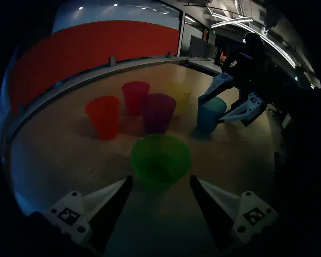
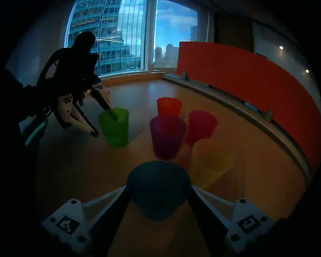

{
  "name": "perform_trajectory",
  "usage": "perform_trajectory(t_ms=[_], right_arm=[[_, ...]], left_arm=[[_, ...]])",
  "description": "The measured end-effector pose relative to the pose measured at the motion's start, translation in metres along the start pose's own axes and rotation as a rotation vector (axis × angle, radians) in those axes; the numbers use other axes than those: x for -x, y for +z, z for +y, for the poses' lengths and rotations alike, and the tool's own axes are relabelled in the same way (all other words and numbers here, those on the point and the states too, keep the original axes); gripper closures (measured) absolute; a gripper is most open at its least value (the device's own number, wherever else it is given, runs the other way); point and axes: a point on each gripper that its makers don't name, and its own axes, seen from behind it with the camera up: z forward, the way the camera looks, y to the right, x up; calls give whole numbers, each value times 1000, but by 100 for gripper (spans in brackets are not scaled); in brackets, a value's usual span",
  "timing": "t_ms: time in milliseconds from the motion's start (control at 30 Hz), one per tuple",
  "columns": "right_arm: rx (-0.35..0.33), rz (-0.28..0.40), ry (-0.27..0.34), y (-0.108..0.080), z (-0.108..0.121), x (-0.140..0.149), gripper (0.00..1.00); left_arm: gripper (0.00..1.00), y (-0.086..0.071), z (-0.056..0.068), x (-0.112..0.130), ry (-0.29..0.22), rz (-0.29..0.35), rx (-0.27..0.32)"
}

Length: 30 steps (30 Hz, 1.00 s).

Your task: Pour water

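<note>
The blue cup (image 2: 158, 190) is standing upright on the tabletop (image 1: 57, 158), mouth up and long axis vertical. The right gripper (image 2: 158, 187) is pressing its jaws against both of its sides. The green cup (image 1: 160, 160) is also sitting upright, farther than the other cups from the tabletop's red-panelled edge. The left gripper (image 1: 159, 177) is holding its jaws wide apart, tips just reaching that cup's flanks.
</note>
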Motion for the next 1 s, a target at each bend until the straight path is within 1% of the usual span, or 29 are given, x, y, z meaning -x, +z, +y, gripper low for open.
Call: perform_trajectory(t_ms=[533, 667, 733, 1000], right_arm=[[4, -6, 6, -1, -2, 5, 8], [5, -5, 10, -1, -2, 6, 5], [4, -5, 14, -1, -2, 6, 0], [19, -5, 22, -7, -1, 8, 0]], left_arm=[[0, -6, -1, 4, -5, 2, -6], [0, -6, -1, 4, -8, 3, -7], [0, -7, -1, 5, -10, 3, -8], [0, -12, -3, 9, -12, 2, -26]])
